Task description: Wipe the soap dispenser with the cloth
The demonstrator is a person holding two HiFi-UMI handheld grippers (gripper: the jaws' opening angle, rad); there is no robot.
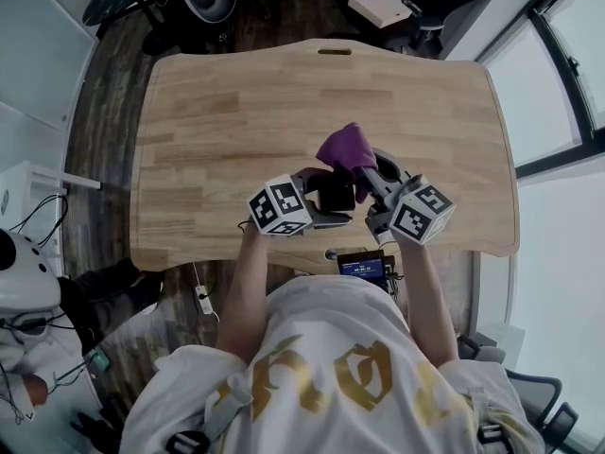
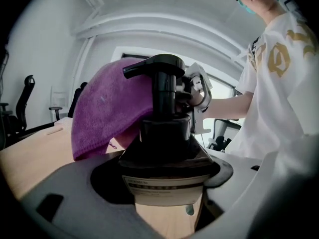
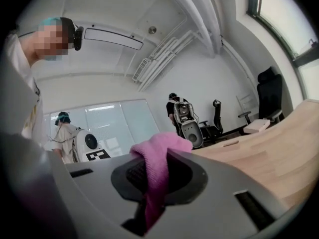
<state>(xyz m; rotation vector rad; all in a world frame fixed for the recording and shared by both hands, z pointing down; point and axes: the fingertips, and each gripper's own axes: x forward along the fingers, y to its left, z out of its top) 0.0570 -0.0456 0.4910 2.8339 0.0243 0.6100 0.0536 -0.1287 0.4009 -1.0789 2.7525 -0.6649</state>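
soap dispenser point(image 2: 164, 133): label point(image 2: 167, 187) print unreadable, cloth point(image 2: 107, 108) touching.

The cloth point(image 2: 107, 111) is purple, nappy microfibre, soft and matt. The soap dispenser point(image 2: 162, 98) has a smooth black plastic pump with a dull sheen and a pale, paper-like label point(image 2: 164, 185). The bench point(image 1: 236, 112) is light wood with visible grain. The fingers point(image 2: 65, 193) are matt grey plastic.
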